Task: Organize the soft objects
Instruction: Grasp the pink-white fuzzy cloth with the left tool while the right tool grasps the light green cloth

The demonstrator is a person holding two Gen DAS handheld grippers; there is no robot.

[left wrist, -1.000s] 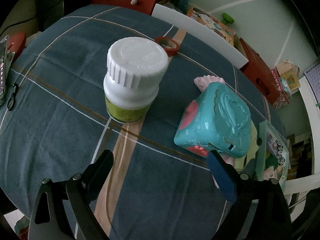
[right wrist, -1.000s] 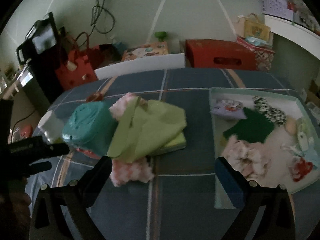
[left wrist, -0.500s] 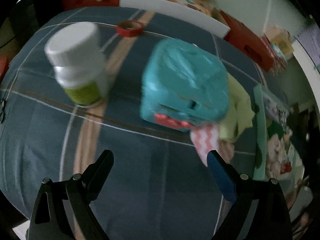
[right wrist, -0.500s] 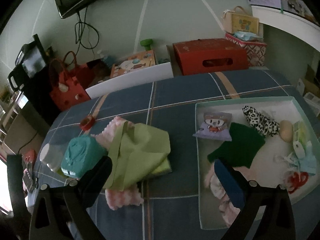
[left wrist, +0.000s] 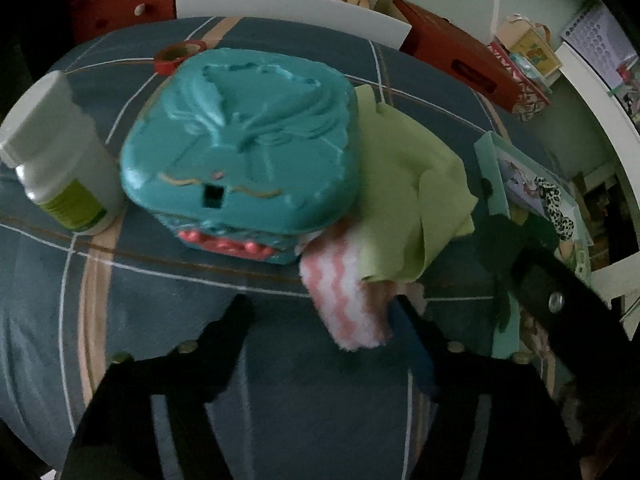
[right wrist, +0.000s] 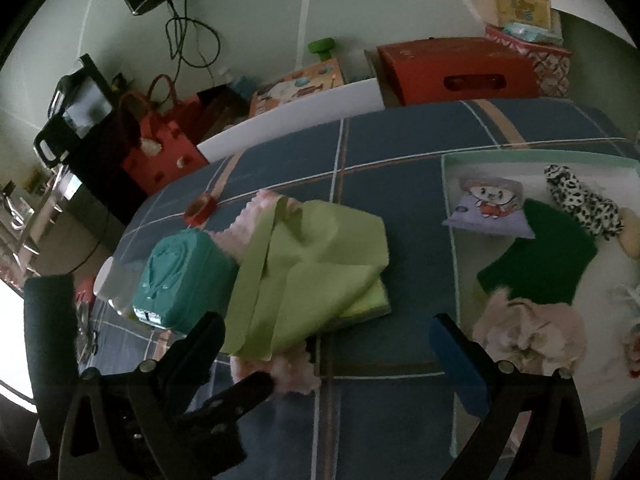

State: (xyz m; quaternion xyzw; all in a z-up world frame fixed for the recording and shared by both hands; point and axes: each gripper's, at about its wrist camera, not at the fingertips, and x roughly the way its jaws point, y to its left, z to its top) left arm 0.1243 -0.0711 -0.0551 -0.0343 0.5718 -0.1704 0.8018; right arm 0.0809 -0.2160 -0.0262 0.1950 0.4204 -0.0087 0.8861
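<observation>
Far left on the plaid tablecloth [left wrist: 280,400]: white bottle [left wrist: 60,152], hard, best left alone. Next over, teal plastic case [left wrist: 240,152], also hard, sitting on the pink-and-white fuzzy sock [left wrist: 348,296] and touching the green cloth [left wrist: 404,200]. Left gripper [left wrist: 320,340] spread wide, holding nothing, low at the sock's free end. Likely step: close on that loose end and pull gently sideways so the case does not tip. Further right, right gripper [right wrist: 332,340] likewise parted and empty, above the cloth. Far right, mint tray [right wrist: 448,184] already holding soft pieces, probable destination.
</observation>
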